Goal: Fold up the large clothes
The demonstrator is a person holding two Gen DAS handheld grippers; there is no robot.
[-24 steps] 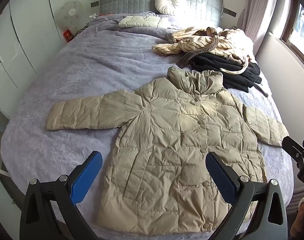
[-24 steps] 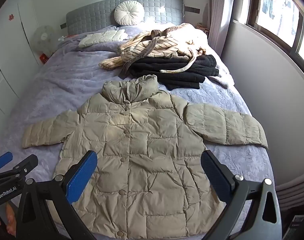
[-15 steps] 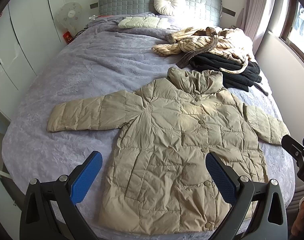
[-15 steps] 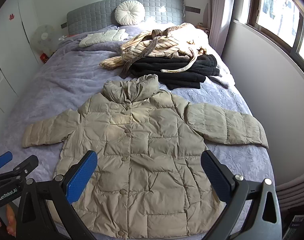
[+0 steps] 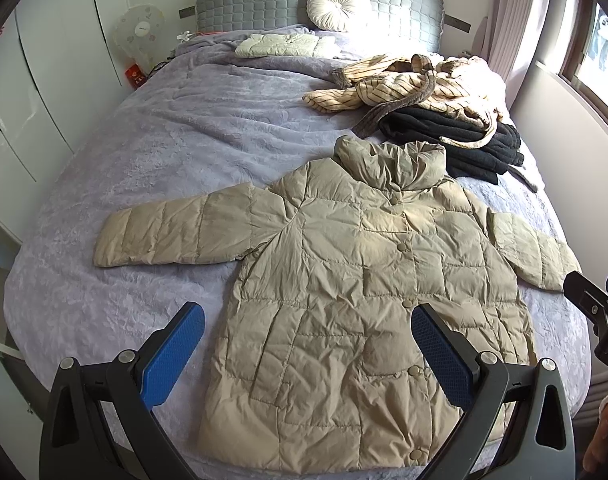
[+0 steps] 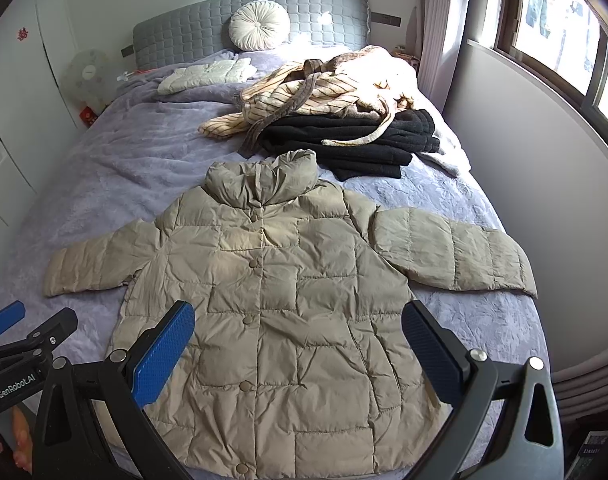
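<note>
Blue-padded and spread wide, the jaws of my left gripper (image 5: 308,354) and my right gripper (image 6: 297,350) hang empty above the near end of the bed (image 5: 151,148), gripping nothing. Directly beneath them, filling the lower centre of both frames, lies the beige quilted jacket (image 5: 356,280), buttoned and face-up on the lavender cover. Its long axis runs away from me, hem nearest, collar toward the headboard, while the sleeves stretch crosswise. The left sleeve (image 5: 175,232) reaches toward the left edge of my left view; the right sleeve (image 6: 452,256) reaches toward the wall at the right of my right view. By my reading, each gripper sits nearer its own side's sleeve, so a sleeve fold inward suits either. Beyond the collar, a striped robe (image 6: 304,92) is heaped over dark clothes (image 6: 352,140).
</note>
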